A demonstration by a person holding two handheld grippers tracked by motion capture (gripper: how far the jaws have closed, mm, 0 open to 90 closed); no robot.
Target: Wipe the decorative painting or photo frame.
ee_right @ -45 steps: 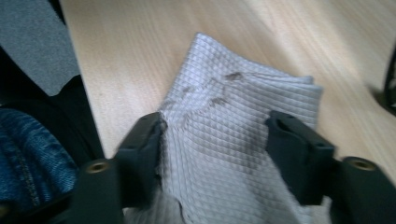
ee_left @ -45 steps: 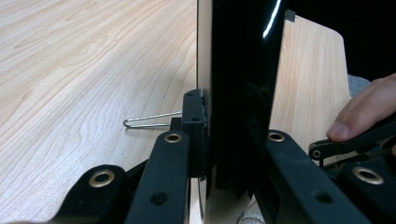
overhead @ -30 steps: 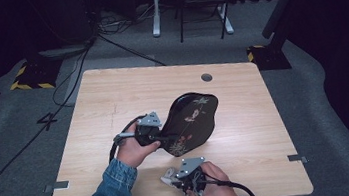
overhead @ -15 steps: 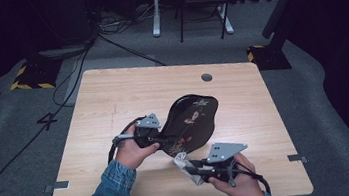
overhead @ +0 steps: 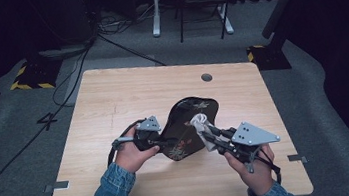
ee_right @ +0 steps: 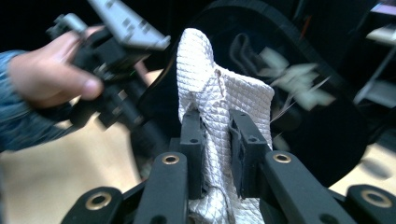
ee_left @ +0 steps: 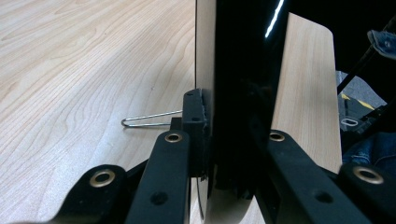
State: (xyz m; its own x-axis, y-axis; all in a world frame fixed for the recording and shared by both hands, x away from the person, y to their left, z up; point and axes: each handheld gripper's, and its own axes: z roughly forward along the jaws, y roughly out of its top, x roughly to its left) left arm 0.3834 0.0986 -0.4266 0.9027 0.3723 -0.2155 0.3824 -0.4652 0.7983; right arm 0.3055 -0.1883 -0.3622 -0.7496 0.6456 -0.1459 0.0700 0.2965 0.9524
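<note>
Wooden table (overhead: pixel 112 100) in a dark room. Right gripper (overhead: pixel 207 135) pinches a white cloth (overhead: pixel 201 123) against the black lacquered tray (overhead: pixel 192 113) — left gripper (overhead: pixel 165 142) clamps the tray's edge, tilted up off the table. Wiping looks just begun — most of the face left.

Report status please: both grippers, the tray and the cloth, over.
Left gripper shut on black tray, tray tilted up off table. Right gripper shut on white cloth, cloth at tray face. Nothing in the way.
</note>
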